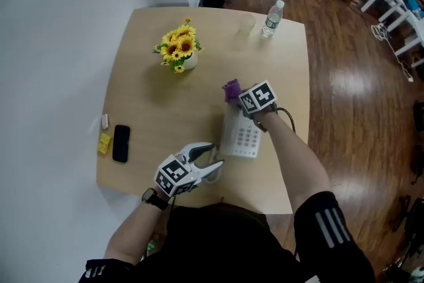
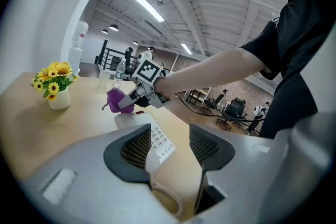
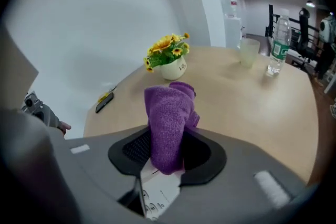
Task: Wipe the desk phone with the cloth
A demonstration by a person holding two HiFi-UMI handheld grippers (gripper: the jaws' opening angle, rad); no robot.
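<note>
The white desk phone (image 1: 242,136) lies near the table's front edge, its keypad showing in the left gripper view (image 2: 160,142). My right gripper (image 1: 240,97) is shut on a purple cloth (image 1: 231,89) that it holds over the phone's far end; the cloth (image 3: 168,120) stands bunched up between its jaws, with the phone (image 3: 157,194) just beneath. My left gripper (image 1: 211,160) sits at the phone's near left corner, open. The white handset end (image 2: 150,157) and its coiled cord (image 2: 169,198) lie by the left jaw, and bare table shows across the rest of the gap.
A pot of yellow flowers (image 1: 179,50) stands mid-table at the back. Farther back are a clear cup (image 1: 245,26) and a water bottle (image 1: 271,18). Near the left edge lie a black mobile phone (image 1: 120,142), a yellow item (image 1: 104,144) and a small white piece (image 1: 105,120).
</note>
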